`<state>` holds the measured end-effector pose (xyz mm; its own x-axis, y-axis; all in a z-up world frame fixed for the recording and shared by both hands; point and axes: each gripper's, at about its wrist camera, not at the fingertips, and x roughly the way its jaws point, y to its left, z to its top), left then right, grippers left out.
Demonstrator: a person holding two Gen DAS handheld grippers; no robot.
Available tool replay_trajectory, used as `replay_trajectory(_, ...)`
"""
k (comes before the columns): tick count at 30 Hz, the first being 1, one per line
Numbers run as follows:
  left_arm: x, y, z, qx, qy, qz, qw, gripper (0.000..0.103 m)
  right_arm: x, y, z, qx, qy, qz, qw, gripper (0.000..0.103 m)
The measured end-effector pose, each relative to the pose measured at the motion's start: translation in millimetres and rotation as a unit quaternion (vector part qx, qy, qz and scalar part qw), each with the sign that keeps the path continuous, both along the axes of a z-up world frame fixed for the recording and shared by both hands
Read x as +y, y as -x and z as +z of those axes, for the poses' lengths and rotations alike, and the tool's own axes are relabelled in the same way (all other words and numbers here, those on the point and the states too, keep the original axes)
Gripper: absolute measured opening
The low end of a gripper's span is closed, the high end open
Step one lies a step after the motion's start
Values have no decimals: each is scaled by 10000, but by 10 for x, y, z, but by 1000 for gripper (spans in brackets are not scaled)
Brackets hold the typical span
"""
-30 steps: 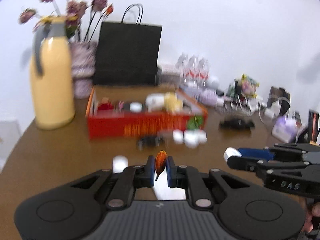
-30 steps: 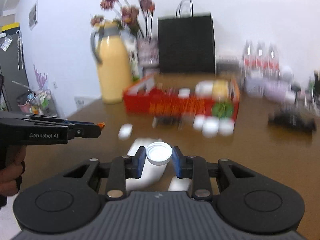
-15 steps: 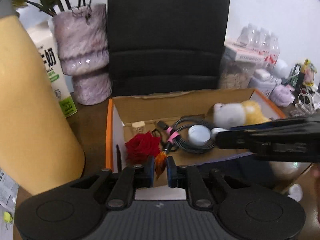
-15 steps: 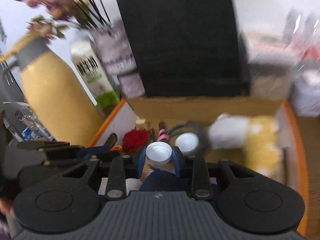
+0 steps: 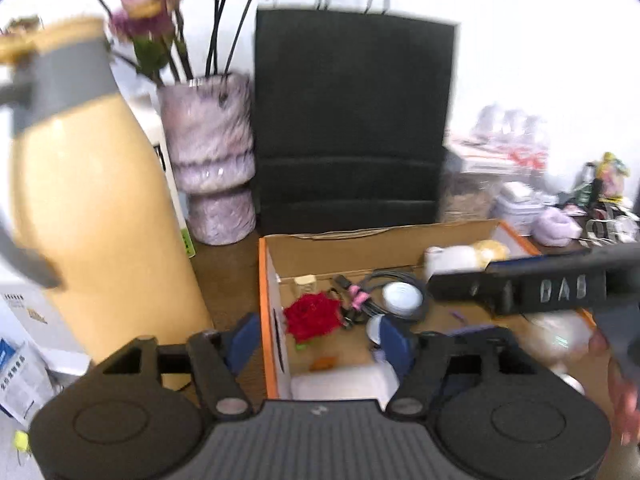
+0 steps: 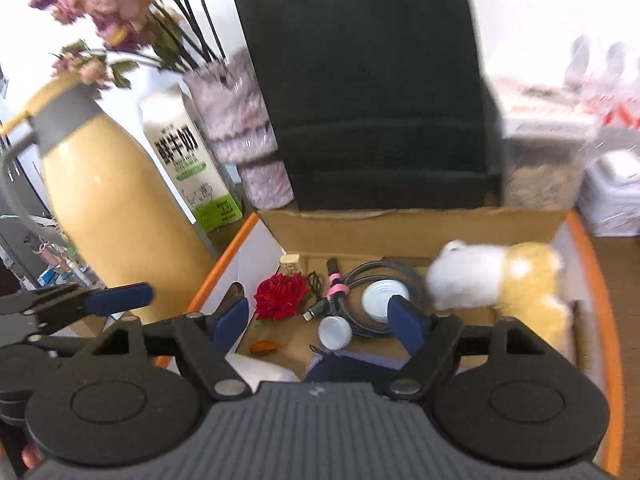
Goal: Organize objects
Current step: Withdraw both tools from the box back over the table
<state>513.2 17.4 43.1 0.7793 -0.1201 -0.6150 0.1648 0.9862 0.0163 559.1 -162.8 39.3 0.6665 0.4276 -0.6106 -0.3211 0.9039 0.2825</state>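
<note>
Over the orange-rimmed cardboard box [image 6: 588,240], left gripper [image 5: 316,334] and right gripper [image 6: 324,320] are opening, empty; orange leaf [image 6: 265,347] and white cap [image 6: 335,332] lie inside, any remaining items unseen

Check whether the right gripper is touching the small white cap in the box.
Apart. In the right wrist view the right gripper has its jaws opening, and the small white cap lies on the box floor between them, bare cardboard showing on both sides.
</note>
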Motion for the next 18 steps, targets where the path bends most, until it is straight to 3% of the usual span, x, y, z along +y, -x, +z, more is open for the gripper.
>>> replay_trajectory(7, 54, 1389, 334, -711, 193, -155, 9972, 88, -559, 1262, 270, -774, 77, -189, 9968, 99)
replay_trajectory(14, -93, 3086, 83, -1507, 443, -189, 9874, 98, -864, 3100, -7, -1664, -55, -511, 9847, 103)
replay_trajectory(18, -248, 3588, -191, -1119, 560, -153, 9920, 100, -890, 3839, -306, -1436, 126, -723, 9869, 103)
